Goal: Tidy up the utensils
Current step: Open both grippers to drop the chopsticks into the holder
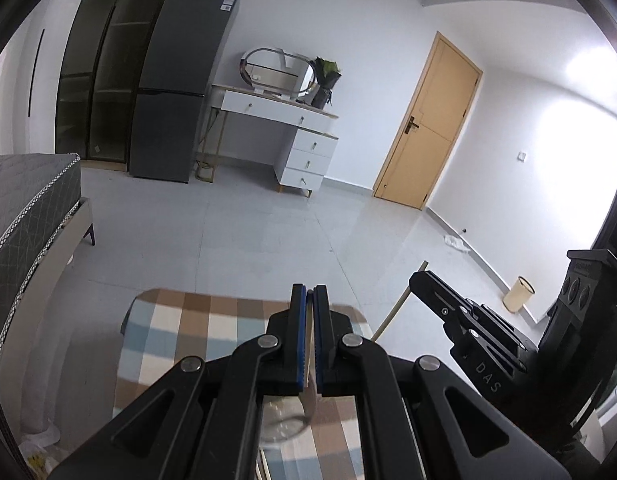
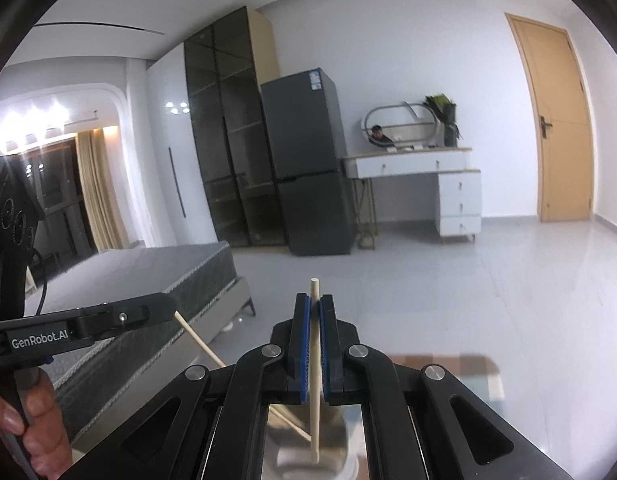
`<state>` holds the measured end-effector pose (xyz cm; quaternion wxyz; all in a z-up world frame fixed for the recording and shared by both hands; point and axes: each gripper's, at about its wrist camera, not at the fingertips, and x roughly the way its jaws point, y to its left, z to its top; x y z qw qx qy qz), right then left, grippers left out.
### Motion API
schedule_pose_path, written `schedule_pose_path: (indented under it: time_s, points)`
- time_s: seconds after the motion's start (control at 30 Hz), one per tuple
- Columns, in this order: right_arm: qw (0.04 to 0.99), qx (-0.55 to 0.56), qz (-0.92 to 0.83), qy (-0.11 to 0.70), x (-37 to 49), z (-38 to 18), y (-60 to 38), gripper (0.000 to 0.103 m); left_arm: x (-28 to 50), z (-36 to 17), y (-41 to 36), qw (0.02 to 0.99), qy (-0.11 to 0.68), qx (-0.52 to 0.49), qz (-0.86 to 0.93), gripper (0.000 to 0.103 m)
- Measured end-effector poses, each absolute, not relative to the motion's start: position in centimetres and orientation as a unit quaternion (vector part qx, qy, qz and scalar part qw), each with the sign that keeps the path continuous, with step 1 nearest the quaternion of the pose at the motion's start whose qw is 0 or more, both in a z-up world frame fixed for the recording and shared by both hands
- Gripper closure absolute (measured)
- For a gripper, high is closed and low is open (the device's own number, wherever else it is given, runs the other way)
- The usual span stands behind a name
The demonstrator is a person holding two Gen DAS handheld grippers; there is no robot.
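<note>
My right gripper [image 2: 315, 300] is shut on a pale wooden chopstick [image 2: 315, 400] that stands nearly upright between the blue pads, its top poking above them. In the left wrist view the right gripper [image 1: 418, 280] shows at the right with that chopstick [image 1: 392, 312] slanting down from it. My left gripper [image 1: 309, 292] is shut; in the right wrist view the left gripper [image 2: 170, 306] grips a second chopstick [image 2: 200, 342] that slopes down to the right. Both lower ends hang over a clear glass [image 2: 332, 464], seen blurred under the jaws. A checked tablecloth [image 1: 188, 320] lies below.
A person's hand [image 2: 36, 420] holds the left gripper's handle. A grey bed [image 1: 24, 208] stands at the left, with a dark fridge [image 1: 172, 92], a white dressing table [image 1: 304, 140] and a wooden door [image 1: 428, 120] by the far wall. A small bin [image 1: 518, 294] sits on the tiled floor.
</note>
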<state>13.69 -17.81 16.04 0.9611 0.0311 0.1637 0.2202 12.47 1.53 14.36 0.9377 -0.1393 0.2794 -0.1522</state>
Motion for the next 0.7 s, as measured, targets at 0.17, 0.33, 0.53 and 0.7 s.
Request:
schedule_pose_path:
  time_s: [0.17,0.33,0.53,0.7]
  points:
    - [0.961,0.027,0.221,0.162,16.6,15.2,-16.0,0.099,14.6,12.7,2.4,0.937,0.287,-0.141,-0.144,0.103]
    - [0.958,0.018,0.224,0.176,18.1,13.2,-14.6,0.099,15.5,10.5,3.5,0.932,0.297,-0.157,-0.138,0.103]
    - [0.953,-0.044,0.242,0.177,18.6,10.9,-13.0,0.099,16.1,8.7,3.5,0.923,0.321,-0.165,-0.137,0.103]
    - [0.943,-0.06,0.269,0.188,18.4,9.4,-12.6,0.099,16.3,8.2,3.7,0.915,0.337,-0.174,-0.137,0.103]
